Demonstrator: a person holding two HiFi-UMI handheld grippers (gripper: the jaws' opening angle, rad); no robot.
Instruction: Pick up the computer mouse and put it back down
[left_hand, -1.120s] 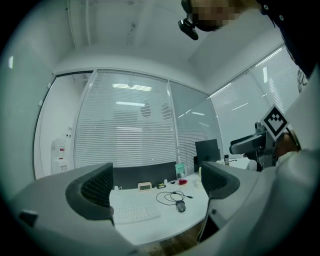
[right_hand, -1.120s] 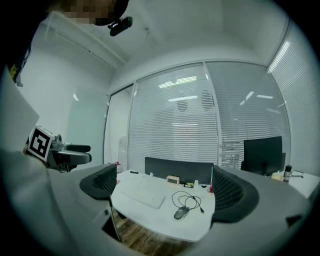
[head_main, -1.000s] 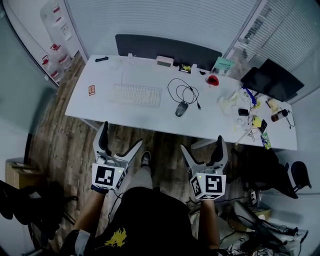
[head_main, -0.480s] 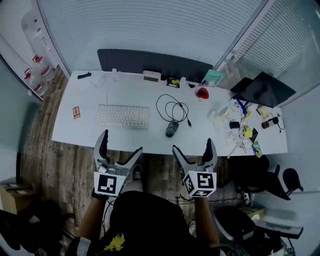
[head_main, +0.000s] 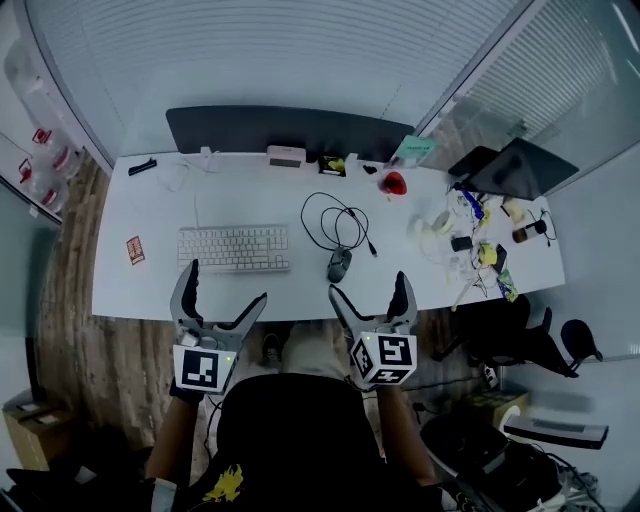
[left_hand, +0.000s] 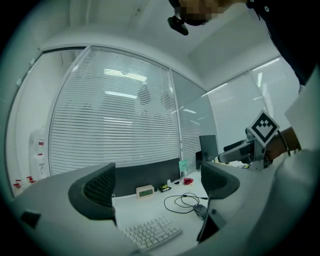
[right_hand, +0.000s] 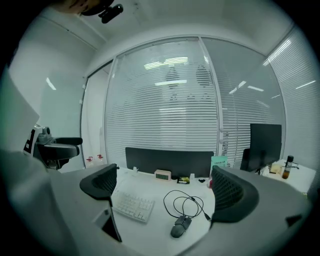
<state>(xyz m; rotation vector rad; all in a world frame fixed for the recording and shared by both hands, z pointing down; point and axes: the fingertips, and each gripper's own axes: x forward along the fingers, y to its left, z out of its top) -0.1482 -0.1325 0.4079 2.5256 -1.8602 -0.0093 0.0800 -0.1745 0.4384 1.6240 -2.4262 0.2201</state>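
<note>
1. The computer mouse (head_main: 339, 265) lies on the white counter (head_main: 130, 290) close to its near edge, just right of the keyboard (head_main: 234, 248). Its looped cable (head_main: 335, 220) trails off towards the far side.
2. The left tongs (head_main: 222, 290) hang over the counter's near edge in front of the keyboard. Their jaws are spread wide with nothing between them.
3. The right tongs (head_main: 368, 295) hover just on the near side of the mouse. Their jaws are also wide apart and empty, clear of the mouse.

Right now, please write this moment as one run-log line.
phase: pre-grasp | left gripper: open, empty | right gripper: open, empty | computer mouse: on desk, untouched
</note>
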